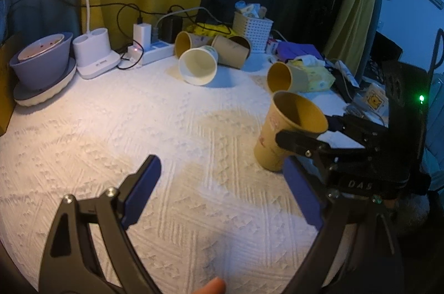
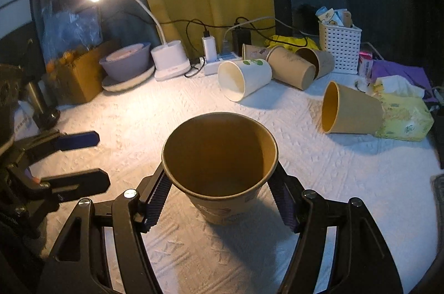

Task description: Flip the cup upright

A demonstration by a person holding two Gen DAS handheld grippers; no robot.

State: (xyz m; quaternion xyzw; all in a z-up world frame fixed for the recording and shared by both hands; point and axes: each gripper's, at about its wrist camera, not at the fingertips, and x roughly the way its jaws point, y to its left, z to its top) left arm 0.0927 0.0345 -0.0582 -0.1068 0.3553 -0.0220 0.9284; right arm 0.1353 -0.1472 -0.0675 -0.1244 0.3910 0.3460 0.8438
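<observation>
A brown paper cup [image 2: 222, 169] stands upright on the white textured cloth [image 2: 347, 169], mouth up, between the fingers of my right gripper [image 2: 219, 199], which is shut on its sides. It also shows in the left wrist view [image 1: 280, 133], slightly tilted, with my right gripper [image 1: 313, 138] around it. My left gripper [image 1: 222, 183] is open and empty over the cloth, left of the cup; in the right wrist view its fingers [image 2: 80, 141] sit at the left edge.
Several cups lie on their sides at the back: a white one [image 2: 244, 80], brown ones [image 2: 294, 69], and one [image 2: 349, 110] against a tissue pack [image 2: 405, 119]. A white basket [image 2: 340, 47], lamp base [image 2: 170, 60], power strip [image 2: 219, 63] and bowl [image 2: 125, 66] line the back.
</observation>
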